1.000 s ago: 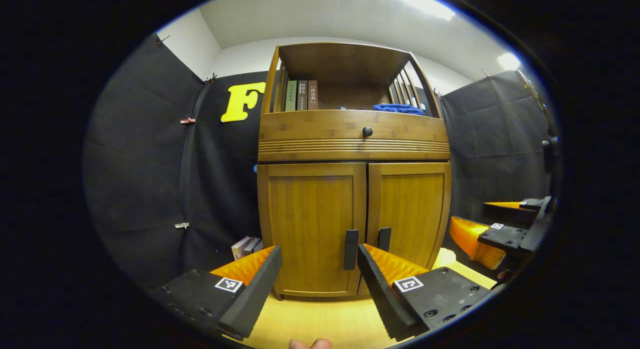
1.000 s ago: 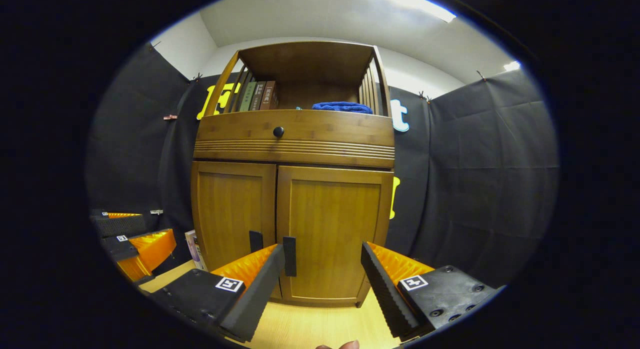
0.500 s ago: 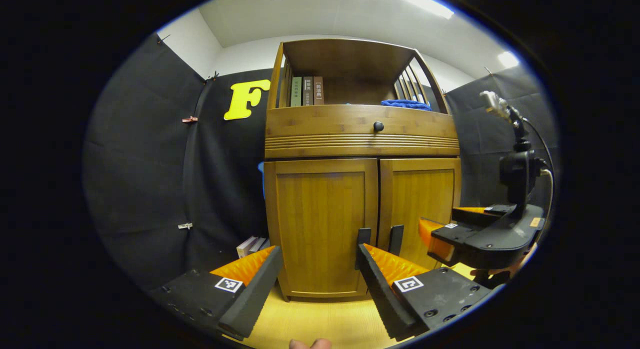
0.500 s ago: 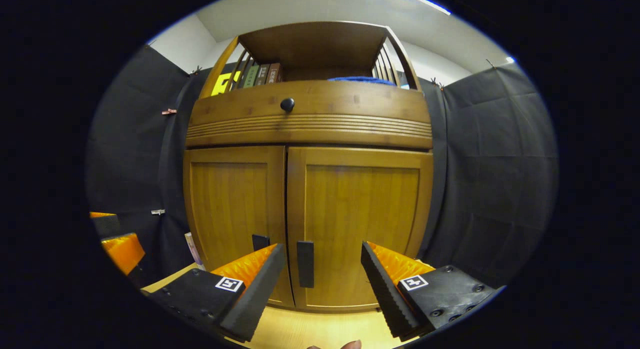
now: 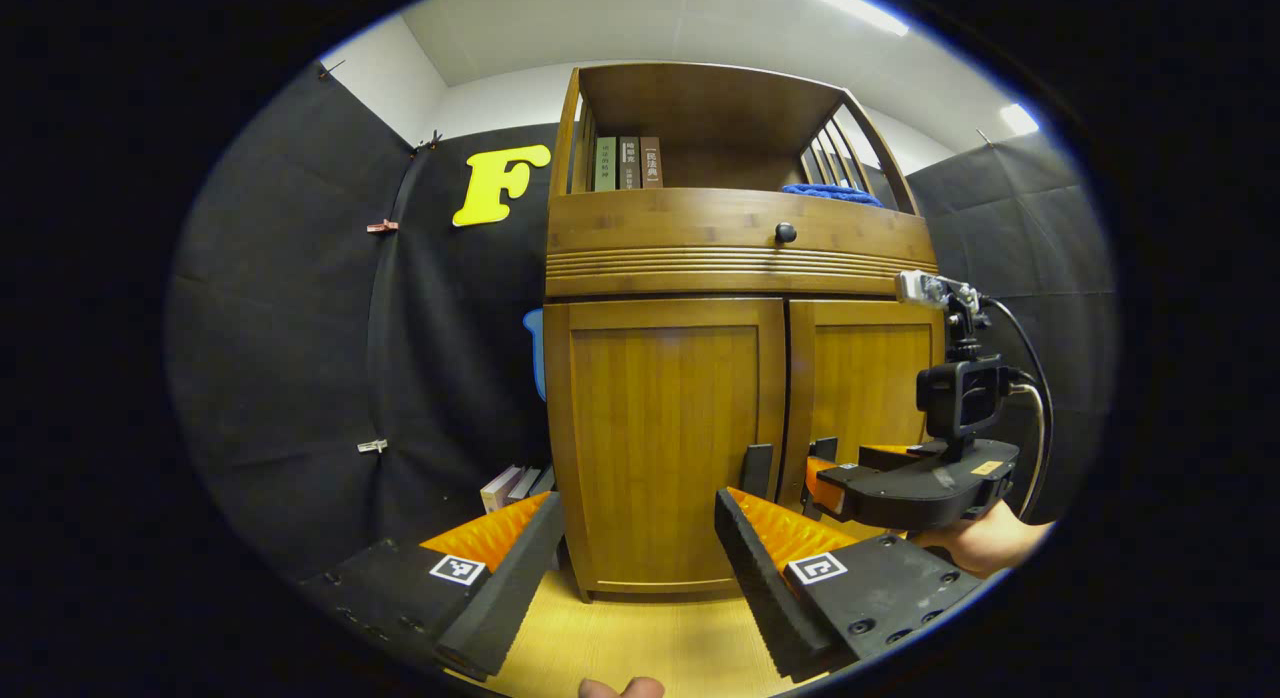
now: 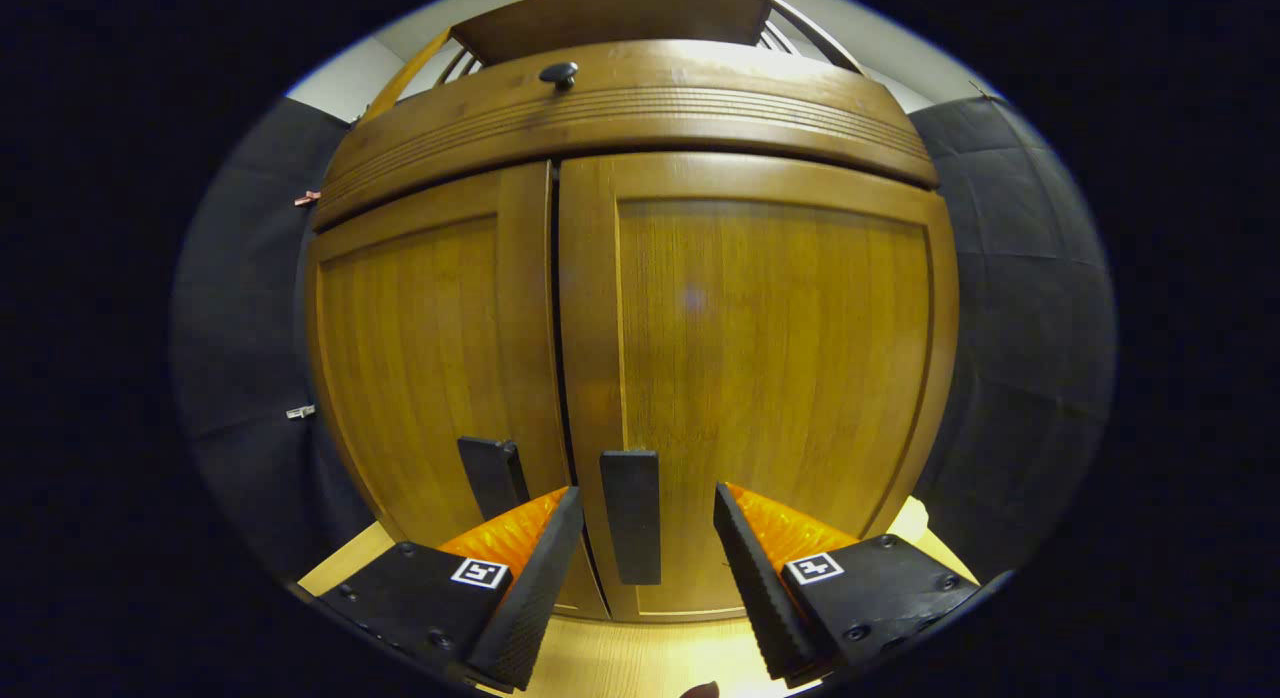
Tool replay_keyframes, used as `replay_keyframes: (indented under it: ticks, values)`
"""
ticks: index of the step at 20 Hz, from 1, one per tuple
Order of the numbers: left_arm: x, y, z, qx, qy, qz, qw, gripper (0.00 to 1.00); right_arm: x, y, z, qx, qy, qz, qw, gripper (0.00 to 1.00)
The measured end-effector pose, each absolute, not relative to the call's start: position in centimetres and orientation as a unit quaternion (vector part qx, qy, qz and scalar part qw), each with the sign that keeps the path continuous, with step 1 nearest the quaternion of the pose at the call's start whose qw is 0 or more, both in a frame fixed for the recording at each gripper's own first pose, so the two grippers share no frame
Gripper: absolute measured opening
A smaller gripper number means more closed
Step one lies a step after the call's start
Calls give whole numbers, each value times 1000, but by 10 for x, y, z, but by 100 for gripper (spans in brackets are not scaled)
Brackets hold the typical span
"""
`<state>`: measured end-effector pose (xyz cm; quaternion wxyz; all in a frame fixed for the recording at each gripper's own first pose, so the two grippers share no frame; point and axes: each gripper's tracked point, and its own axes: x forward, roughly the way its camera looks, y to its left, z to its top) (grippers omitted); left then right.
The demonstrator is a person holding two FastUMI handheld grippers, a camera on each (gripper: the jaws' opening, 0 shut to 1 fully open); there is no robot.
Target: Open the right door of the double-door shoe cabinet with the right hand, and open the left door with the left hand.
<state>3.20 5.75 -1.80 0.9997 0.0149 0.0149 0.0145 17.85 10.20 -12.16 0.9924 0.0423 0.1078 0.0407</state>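
So the shoe cabinet (image 5: 740, 378) is standing against the black cloth wall with two doors, both sitting closed: one left door (image 5: 665, 438) and one right door (image 6: 770, 378). Each door is carrying one dark upright handle, so two handles total, the left handle (image 6: 488, 475) and the right handle (image 6: 631, 516), sitting just beside each other at the centre seam.

The right gripper (image 6: 640, 568) is sitting right up at the right door with its fingers spread wide apart, the right handle standing between them, not touching either one as far as I can tell. In the left gripper view that same gripper is showing from the side with a hand (image 5: 985, 540) under it, and it's covering most of the right handle.

The left gripper (image 5: 640, 568) is hanging farther back from the cabinet, fingers also wide apart, nothing between them, pointing at the left door.

Up top there's one round knob (image 5: 786, 232) on the drawer front, three books (image 5: 628, 163) standing in the open shelf and one blue cloth (image 5: 830, 192), partly hidden behind the shelf front. The spines have writing but it's too small to read. A couple more books (image 5: 515, 486) are leaning low beside the cabinet, half cut off by a finger.
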Motion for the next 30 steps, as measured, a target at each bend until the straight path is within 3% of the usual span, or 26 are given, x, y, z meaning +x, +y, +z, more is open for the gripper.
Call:
replay_keyframes:
  ticks: [2, 6, 7, 8, 9, 10, 13, 30]
  values:
    - [34, 61, -19, 9, 16, 13, 1000, 94, 193, 107, -136, 38, 123, 41, 991, 82]
    - [37, 67, -21, 5, 20, 16, 1000, 94, 205, 107, -148, 25, 131, 20, 991, 49]
    - [37, 69, -21, 3, 21, 15, 1000, 94, 204, 109, -149, 34, 128, 20, 991, 50]
    - [36, 70, -22, 1, 21, 15, 1000, 94, 207, 110, -149, 34, 124, 24, 991, 34]
    - [36, 70, -22, 0, 23, 15, 1000, 94, 204, 108, -149, 30, 122, 28, 992, 35]
    - [35, 71, -24, 1, 24, 15, 1000, 94, 201, 108, -146, 33, 119, 31, 992, 25]
    - [29, 69, -23, 4, 23, 15, 1000, 94, 194, 107, -147, 33, 123, 41, 991, 29]
    - [-3, 15, -25, 1, 26, 5, 1000, 94, 57, 27, -135, 28, 117, 61, 991, 28]
